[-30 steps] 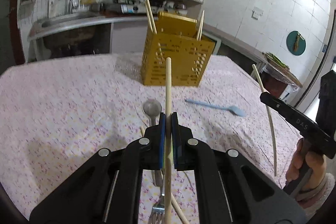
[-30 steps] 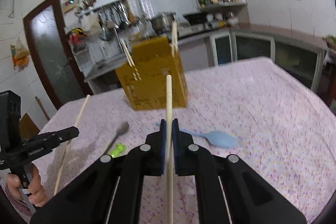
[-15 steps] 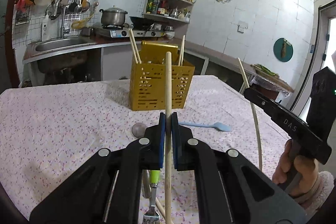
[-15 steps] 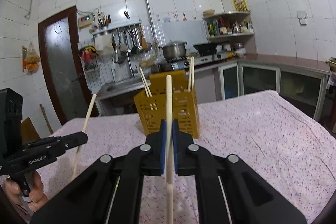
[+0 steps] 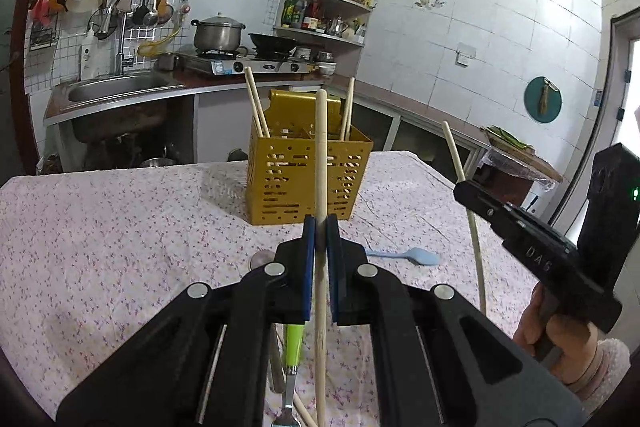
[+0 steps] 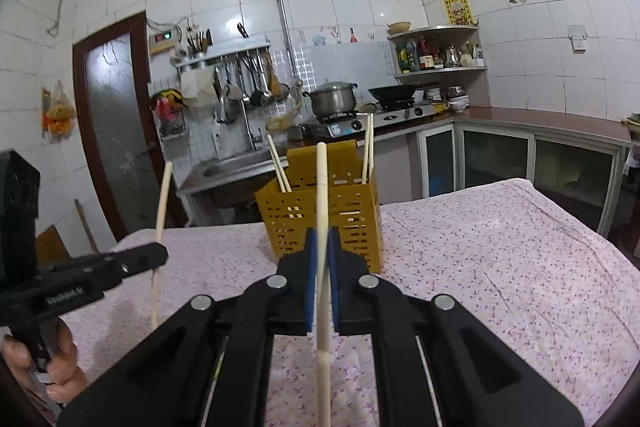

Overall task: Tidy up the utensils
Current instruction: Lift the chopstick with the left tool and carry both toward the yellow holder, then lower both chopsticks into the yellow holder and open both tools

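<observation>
My left gripper [image 5: 320,227] is shut on an upright wooden chopstick [image 5: 320,155]. My right gripper [image 6: 321,241] is shut on a second upright chopstick [image 6: 321,187]. Each gripper shows in the other's view, the right gripper [image 5: 468,187] at the right, the left gripper [image 6: 158,255] at the left. A yellow perforated utensil holder [image 5: 306,179] stands ahead on the table with three chopsticks in it; it also shows in the right wrist view [image 6: 320,223]. Both grippers are short of it and raised above the table.
On the floral tablecloth [image 5: 120,227] lie a light blue spoon [image 5: 404,255], a metal spoon [image 5: 260,261], a green-handled fork [image 5: 292,355] and another chopstick, partly hidden under my left gripper. A sink and stove counter stand behind the table.
Both grippers have risen and tilted up with their chopsticks still held. The holder now appears lower and farther in both views. The utensils on the table have not moved.
</observation>
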The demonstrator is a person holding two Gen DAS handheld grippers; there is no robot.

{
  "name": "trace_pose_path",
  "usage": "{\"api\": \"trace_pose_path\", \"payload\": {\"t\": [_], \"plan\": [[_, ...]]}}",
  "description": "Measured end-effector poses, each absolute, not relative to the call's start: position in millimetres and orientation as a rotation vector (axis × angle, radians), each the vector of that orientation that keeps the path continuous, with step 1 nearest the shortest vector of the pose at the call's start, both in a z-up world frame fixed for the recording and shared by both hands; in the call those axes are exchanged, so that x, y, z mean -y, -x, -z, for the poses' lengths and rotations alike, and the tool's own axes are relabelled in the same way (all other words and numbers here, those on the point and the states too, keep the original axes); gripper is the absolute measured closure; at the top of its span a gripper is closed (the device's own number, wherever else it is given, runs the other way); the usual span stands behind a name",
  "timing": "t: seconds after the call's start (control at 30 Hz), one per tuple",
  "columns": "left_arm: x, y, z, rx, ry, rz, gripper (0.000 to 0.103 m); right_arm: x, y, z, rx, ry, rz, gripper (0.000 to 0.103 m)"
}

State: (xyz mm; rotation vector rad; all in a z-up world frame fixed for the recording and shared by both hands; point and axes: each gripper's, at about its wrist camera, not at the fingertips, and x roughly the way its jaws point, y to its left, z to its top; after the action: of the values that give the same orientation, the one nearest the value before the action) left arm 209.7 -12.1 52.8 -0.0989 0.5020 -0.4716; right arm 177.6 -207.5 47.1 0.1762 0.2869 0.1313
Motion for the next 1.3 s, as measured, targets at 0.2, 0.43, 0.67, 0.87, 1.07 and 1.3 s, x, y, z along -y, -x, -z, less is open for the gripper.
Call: {"api": "trace_pose_path", "payload": {"t": [0.2,0.43,0.67,0.87,1.07,1.3], "plan": [[18.2,-231.1,-77.8,-0.452,0.107,0.428,0.099,203.9,-196.6,-67.5,-0.174,-0.138,-0.073,0.097],[31.3,-267.8,-101.6,-0.375,0.106,0.419,0.099,205.6,-234.7,-91.4,-0.067,-0.110,-0.054,0.097],[43.3,-316.0,-123.5,-0.313,0.119,0.426,0.099,210.8,-278.7,-110.2,0.021,-0.107,-0.050,0.097],[52.0,-345.4,-135.2,-0.247,0.133,0.438,0.099,222.0,-311.0,-117.2,0.072,-0.203,-0.124,0.097],[57.4,-367.3,-135.8,-0.128,0.147,0.431,0.099,221.7,-331.8,-118.9,0.197,-0.215,-0.096,0.097],[58.1,-385.9,-125.6,-0.057,0.154,0.408,0.099,212.0,-350.5,-112.2,0.254,-0.222,-0.058,0.097]]}}
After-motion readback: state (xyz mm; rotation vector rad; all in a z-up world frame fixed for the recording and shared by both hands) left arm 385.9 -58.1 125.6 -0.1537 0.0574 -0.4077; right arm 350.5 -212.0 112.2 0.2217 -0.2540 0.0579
